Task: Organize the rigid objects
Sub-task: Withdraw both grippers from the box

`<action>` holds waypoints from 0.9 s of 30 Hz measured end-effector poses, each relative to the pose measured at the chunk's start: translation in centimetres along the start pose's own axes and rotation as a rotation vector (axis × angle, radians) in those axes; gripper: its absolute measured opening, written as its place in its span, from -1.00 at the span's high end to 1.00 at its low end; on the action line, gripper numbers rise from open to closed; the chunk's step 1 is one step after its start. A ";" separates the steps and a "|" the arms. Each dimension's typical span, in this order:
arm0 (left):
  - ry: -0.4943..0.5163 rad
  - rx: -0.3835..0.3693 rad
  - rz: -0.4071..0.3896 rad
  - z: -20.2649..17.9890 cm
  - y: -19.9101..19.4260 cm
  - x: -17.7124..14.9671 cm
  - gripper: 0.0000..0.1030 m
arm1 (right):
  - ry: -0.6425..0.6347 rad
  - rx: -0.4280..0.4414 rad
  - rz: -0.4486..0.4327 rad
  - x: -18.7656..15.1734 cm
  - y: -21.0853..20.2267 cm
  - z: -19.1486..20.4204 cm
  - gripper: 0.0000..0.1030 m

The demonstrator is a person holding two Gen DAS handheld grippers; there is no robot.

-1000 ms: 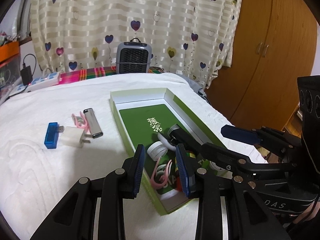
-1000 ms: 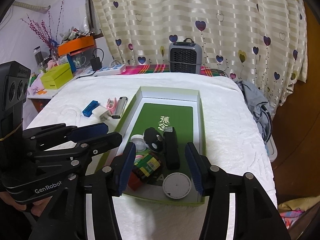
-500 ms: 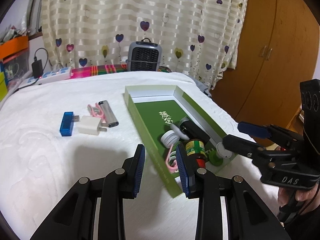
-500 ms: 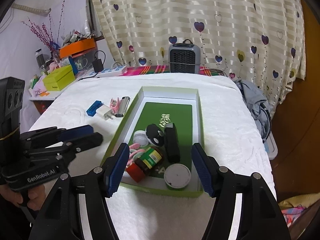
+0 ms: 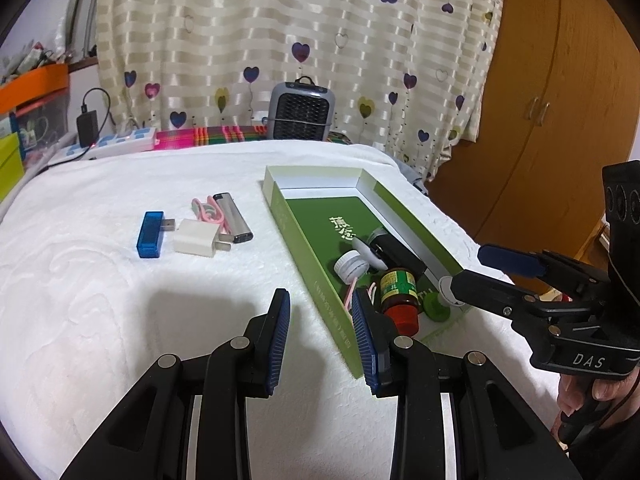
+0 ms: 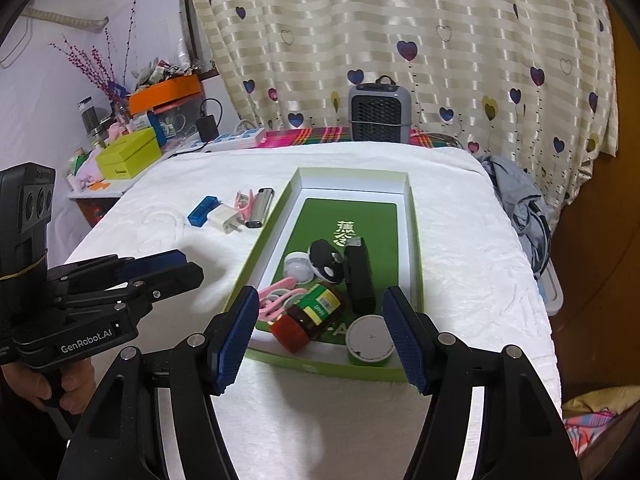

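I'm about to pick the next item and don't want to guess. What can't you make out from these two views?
- Pink clip on the cloth: mostly behind the silver lighter and white charger, both views.
- Pink clips in the green box: left view, hidden by the box wall and left gripper; right view, right gripper covers one end.
- Brown bottle label: too small.

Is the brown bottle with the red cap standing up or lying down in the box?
Lying down. The brown bottle rests on its side in the green box, its red cap pointing toward the near wall.
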State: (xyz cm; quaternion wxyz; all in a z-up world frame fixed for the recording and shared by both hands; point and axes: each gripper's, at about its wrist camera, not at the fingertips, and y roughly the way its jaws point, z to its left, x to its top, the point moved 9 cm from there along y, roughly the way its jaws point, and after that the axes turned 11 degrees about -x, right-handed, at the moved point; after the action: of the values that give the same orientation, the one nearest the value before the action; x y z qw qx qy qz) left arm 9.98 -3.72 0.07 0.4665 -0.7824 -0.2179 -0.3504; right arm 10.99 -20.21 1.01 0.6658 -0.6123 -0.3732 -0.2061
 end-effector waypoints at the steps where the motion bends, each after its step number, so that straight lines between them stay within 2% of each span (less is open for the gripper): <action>1: -0.001 0.003 -0.001 0.1 -0.2 -0.1 0.41 | -0.003 0.005 -0.002 0.0 -0.1 0.2 -0.26; 20: -0.029 0.025 -0.017 1.5 -1.5 0.1 0.41 | -0.061 0.049 -0.028 0.9 -0.2 3.2 -0.26; 27: -0.069 0.066 -0.039 4.3 -2.6 0.3 0.41 | -0.015 0.033 -0.044 1.4 -0.1 1.9 -0.26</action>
State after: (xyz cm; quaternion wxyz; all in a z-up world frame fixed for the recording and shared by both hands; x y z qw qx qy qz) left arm 9.90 1.26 0.41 0.4773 -0.7738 -0.2603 -0.3250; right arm 11.37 -18.12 2.04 0.6683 -0.5945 -0.3949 -0.2099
